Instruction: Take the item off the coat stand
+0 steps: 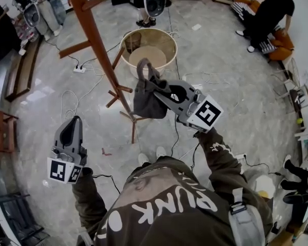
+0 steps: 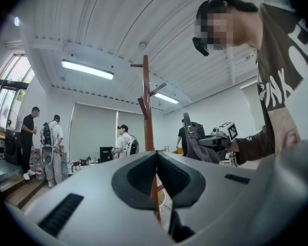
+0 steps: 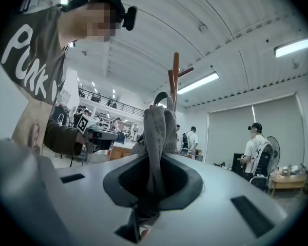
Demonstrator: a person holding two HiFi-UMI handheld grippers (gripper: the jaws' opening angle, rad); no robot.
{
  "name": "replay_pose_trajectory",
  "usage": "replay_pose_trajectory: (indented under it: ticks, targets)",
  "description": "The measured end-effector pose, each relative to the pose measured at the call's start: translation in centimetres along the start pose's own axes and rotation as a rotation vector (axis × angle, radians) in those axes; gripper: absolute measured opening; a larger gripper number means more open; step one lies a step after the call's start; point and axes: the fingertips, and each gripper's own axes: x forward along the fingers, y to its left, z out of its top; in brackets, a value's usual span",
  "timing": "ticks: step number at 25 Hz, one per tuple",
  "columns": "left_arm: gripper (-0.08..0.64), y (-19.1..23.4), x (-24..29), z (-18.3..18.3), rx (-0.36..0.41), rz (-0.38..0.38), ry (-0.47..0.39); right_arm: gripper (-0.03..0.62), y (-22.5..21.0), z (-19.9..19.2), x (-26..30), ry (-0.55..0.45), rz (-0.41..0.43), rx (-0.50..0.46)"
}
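The brown wooden coat stand [image 1: 95, 40] rises at the upper left of the head view. To its right a grey cloth bag [image 1: 145, 100] hangs in the air, apart from the pole and its pegs. My right gripper [image 1: 156, 94] is shut on the bag's strap [image 3: 158, 137], which runs up between the jaws in the right gripper view. The stand's top [image 3: 175, 76] shows behind the strap. Lower left, my left gripper [image 1: 71, 124] is shut with nothing in it, its jaws meeting [image 2: 156, 155]. From there the stand [image 2: 146, 106] and the held bag [image 2: 195, 142] are in sight.
A round wooden tub [image 1: 167, 37] stands on the floor beyond the bag. A power strip [image 1: 79, 69] and cables trail around the stand's foot. A low bench [image 1: 23, 70] is at the left. A person in black [image 1: 269, 14] bends over at the far right, others stand further off.
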Motion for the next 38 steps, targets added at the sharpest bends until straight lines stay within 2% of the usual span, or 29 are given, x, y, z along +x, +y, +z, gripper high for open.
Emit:
replay_pose_trajectory:
  ticks: [8, 13, 22, 30, 33, 38]
  targets:
    - [0.005, -4.1, 0.3, -1.3, -0.009, -0.061, 0.001, 0.044, 2.0, 0.3, -3.9, -0.006, -0.035, -0.031]
    - [0.005, -6.3, 0.0, -0.2, 0.001, -0.074, -0.001, 0.045, 2.8, 1.2, -5.2, -0.014, -0.031, -0.038]
    - [0.005, -9.8, -1.4, 1.8, 0.028, -0.007, 0.000, 0.044, 3.6, 1.7, -7.3, -0.050, 0.013, -0.025]
    - [0.005, -20.9, -4.3, 3.1, 0.055, 0.061, 0.036, 0.046, 7.2, 2.5, -15.5, -0.084, 0.111, -0.013]
    - [0.005, -23.0, -5.9, 3.4, 0.057, 0.071, 0.043, 0.044, 9.0, 2.7, -17.1, -0.092, 0.126, 0.004]
    - [0.005, -24.1, -8.3, 4.0, 0.071, 0.087, 0.032, 0.046, 11.5, 3.0, -17.8, -0.107, 0.139, 0.004]
